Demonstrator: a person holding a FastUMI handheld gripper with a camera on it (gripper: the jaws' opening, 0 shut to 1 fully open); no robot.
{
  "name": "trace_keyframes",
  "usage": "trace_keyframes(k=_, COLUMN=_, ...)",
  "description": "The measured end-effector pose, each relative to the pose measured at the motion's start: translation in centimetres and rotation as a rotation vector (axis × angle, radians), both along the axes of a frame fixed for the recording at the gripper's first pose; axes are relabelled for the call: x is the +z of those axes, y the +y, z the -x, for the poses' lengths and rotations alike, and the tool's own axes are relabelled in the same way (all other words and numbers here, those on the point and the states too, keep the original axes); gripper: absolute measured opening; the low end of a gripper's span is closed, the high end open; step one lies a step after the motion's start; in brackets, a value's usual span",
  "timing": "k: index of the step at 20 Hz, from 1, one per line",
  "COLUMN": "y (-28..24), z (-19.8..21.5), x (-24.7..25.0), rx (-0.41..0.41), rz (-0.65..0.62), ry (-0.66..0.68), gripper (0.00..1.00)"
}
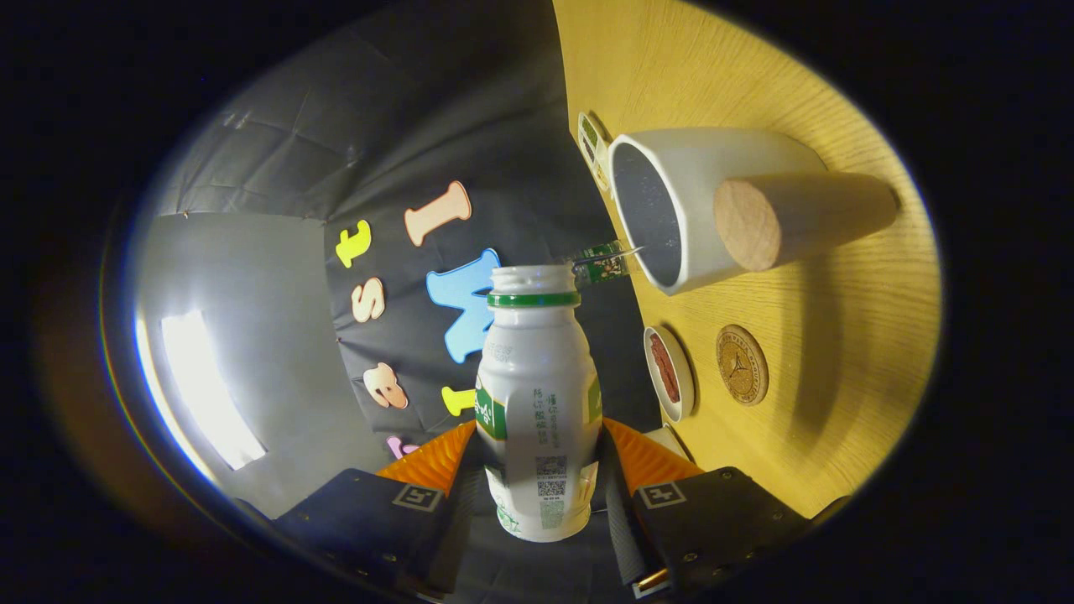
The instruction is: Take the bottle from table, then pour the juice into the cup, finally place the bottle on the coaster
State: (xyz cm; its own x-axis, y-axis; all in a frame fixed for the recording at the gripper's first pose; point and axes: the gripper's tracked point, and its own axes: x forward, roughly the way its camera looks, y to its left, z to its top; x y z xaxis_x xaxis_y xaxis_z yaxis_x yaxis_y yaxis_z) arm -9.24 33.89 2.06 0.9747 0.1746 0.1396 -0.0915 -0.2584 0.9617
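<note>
A white bottle (537, 394) with a green neck ring and green label sits between my fingers, and my gripper (537, 460) is shut on its lower body. Its cap is off. The whole view is rolled, so the yellow wooden table (847, 352) stands on edge beside the bottle. Just beyond the bottle's open mouth is the white cup (696, 168), dark inside, with a thick wooden handle (755, 222); the mouth is level with the cup's rim and a little apart from it. The round brown coaster (742, 365) lies on the table nearer the fingers than the cup.
A small white dish (669, 373) with something red in it lies beside the coaster. A small green item (601, 262) shows between the bottle's mouth and the cup's rim. A green-and-white packet (593, 147) lies past the cup.
</note>
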Motion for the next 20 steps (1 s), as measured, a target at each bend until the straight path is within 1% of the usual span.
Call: trace_keyframes(k=20, y=0.10, z=-0.08, x=0.54, rx=-0.004, rz=-0.044, ry=-0.004, gripper=0.69)
